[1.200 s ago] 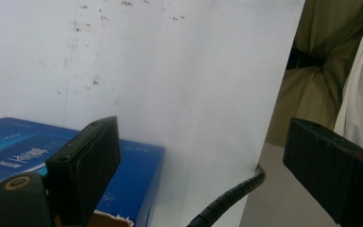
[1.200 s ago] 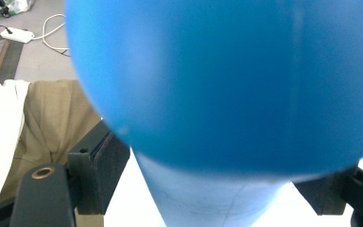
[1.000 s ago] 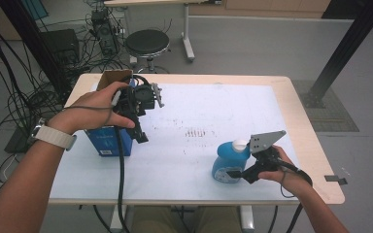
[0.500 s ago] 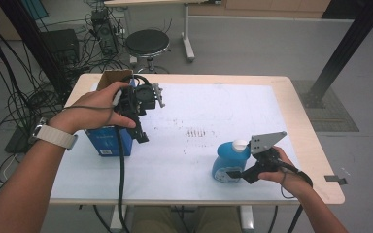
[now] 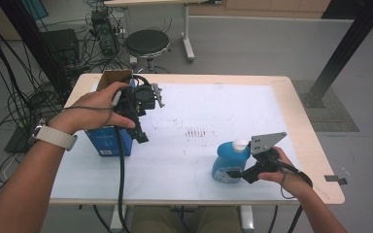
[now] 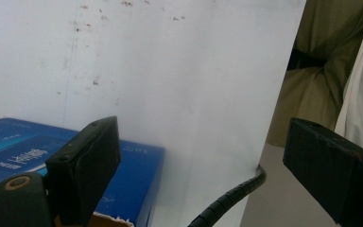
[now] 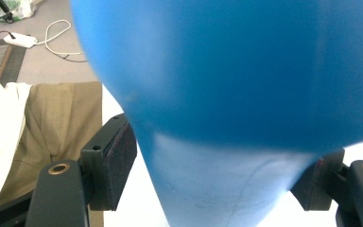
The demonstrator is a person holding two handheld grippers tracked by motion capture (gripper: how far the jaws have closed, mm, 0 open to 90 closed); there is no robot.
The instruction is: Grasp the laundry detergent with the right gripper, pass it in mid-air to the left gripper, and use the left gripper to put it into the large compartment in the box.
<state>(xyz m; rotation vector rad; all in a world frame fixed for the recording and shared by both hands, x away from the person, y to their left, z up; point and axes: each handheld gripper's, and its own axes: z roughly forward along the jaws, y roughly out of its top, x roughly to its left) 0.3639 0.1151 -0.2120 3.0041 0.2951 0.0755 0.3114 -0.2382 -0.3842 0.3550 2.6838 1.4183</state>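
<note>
Only the right gripper (image 5: 237, 173) has changed: its jaws have just been closing around the blue bottle (image 5: 229, 162), which stands upright near the table's (image 5: 291, 111) front edge. Whether they press it yet, I cannot tell. Farther off, the left gripper (image 5: 141, 133) hangs open and empty above the blue box (image 5: 108, 141).
</note>
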